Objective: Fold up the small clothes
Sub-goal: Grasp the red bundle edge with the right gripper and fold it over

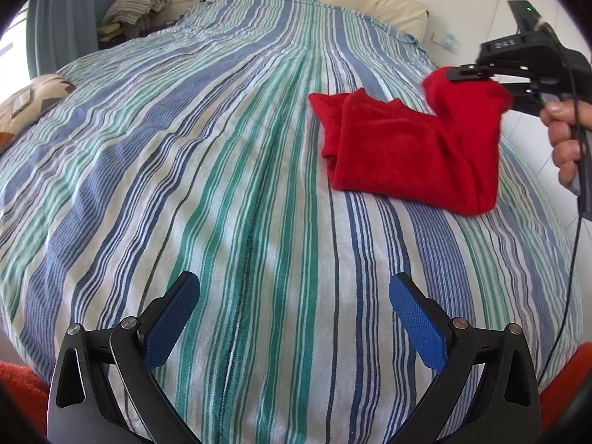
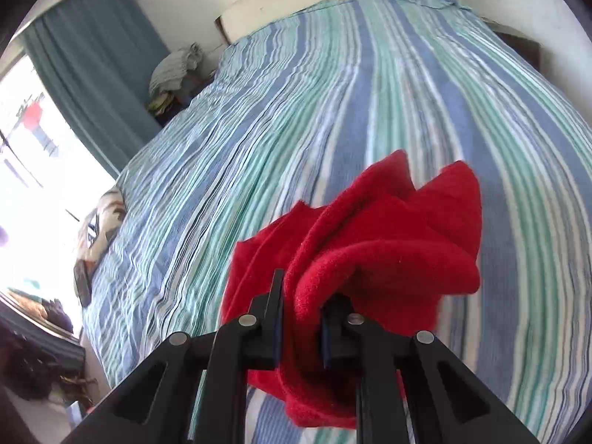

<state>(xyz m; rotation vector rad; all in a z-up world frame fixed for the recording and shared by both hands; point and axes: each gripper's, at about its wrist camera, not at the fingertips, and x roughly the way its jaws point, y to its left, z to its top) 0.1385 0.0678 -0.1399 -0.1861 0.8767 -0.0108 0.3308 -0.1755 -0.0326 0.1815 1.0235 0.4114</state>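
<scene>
red cloth (image 2: 388, 244) is being pinched by right gripper (image 2: 301, 318), near bed's (image 1: 222, 148) right edge | left gripper (image 1: 294, 314) is being held spread, empty

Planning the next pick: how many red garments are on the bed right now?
1. The red garment lies on the striped bedspread, one edge lifted and clamped in the right gripper. More may be hidden beneath it; the left gripper holds nothing.

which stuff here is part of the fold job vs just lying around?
In the job:
- red garment
- right hand-held gripper, shut on the garment's edge
- left hand-held gripper, open, holding nothing
- striped bedspread, the work surface

Lying about:
- patterned cushion
- folded blanket
- blue curtain
</scene>
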